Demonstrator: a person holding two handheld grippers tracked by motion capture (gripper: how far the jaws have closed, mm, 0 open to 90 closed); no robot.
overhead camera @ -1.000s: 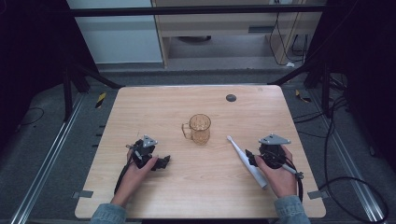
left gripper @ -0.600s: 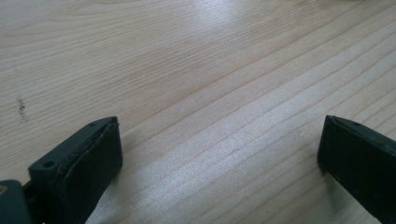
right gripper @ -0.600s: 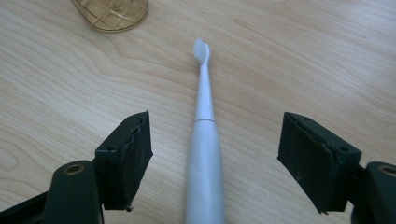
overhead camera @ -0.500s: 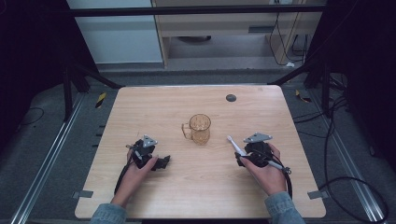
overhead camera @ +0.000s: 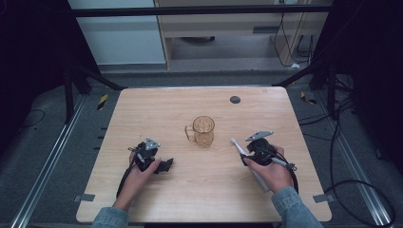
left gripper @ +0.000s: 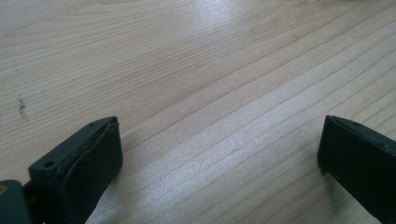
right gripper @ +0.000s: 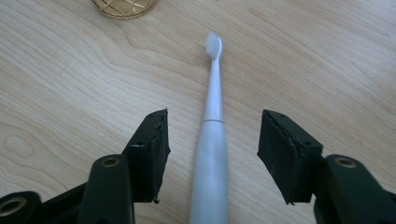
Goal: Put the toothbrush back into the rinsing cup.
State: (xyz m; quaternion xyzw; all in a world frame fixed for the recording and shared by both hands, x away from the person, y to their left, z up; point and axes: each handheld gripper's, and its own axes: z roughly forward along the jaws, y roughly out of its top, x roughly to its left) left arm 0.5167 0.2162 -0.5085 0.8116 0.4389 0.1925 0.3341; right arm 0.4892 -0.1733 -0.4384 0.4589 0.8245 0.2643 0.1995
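A white toothbrush (right gripper: 211,140) lies flat on the wooden table (overhead camera: 157,114), brush head toward an amber glass mug (overhead camera: 203,130). My right gripper (right gripper: 212,140) is open and straddles the handle, one jaw on each side, not touching it. From above, the right gripper (overhead camera: 246,155) sits over the toothbrush (overhead camera: 236,145) to the right of the mug. The mug's base (right gripper: 123,7) shows at the top of the right gripper view. My left gripper (overhead camera: 167,165) rests low at the table's front left, open (left gripper: 219,154) over bare wood.
A small dark round disc (overhead camera: 235,99) lies near the table's far edge. Cables trail from both grippers toward the front edge. Dark floor, metal rails and cabinets surround the table.
My right gripper has moved left and forward along the toothbrush, from beside its rear end to over its handle. The left gripper stays put.
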